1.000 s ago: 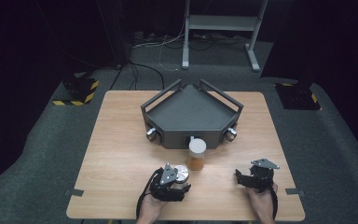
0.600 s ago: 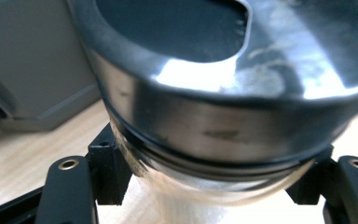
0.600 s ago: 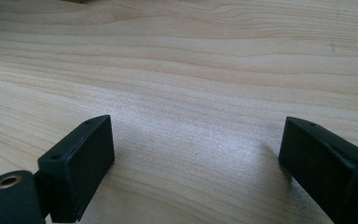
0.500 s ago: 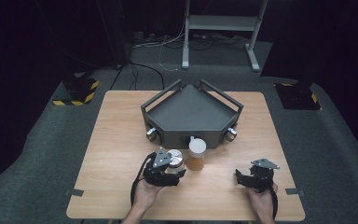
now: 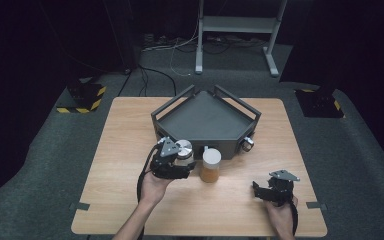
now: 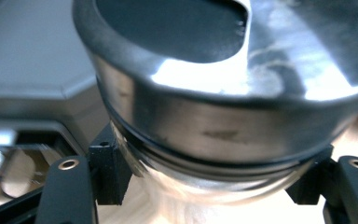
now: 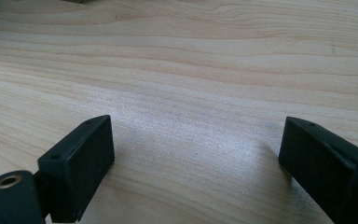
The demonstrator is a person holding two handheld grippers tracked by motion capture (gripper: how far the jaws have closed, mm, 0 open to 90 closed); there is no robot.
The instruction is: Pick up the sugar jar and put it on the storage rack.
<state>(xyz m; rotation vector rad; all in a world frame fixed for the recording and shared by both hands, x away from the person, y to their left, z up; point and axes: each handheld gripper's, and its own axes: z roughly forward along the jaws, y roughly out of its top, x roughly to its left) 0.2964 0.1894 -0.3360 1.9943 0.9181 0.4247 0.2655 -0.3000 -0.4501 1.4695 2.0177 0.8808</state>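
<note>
A round, shiny steel cup (image 6: 223, 126) with a dark rim sits between the jaws of my left gripper (image 6: 209, 177), which is shut on its lower band. From above, the left gripper (image 5: 172, 162) holds the steel cup (image 5: 183, 148) off the table, just in front of the dark grey tray (image 5: 205, 120) and left of a jar (image 5: 211, 165) with a white lid and orange contents. My right gripper (image 5: 275, 189) rests near the table's front right. Its jaws (image 7: 196, 158) stand open over bare wood with nothing between them.
The angular tray has raised rails and knobs at its front corners (image 5: 248, 144). The wooden table (image 5: 130, 150) has free room at its left and right. Beyond it are cables, a metal stand (image 5: 235, 25) and hazard-striped blocks (image 5: 82, 97) on the floor.
My left gripper has lifted the steel cup and carried it forward, from the table's front up next to the tray's front and the jar. The right gripper has stayed put.
</note>
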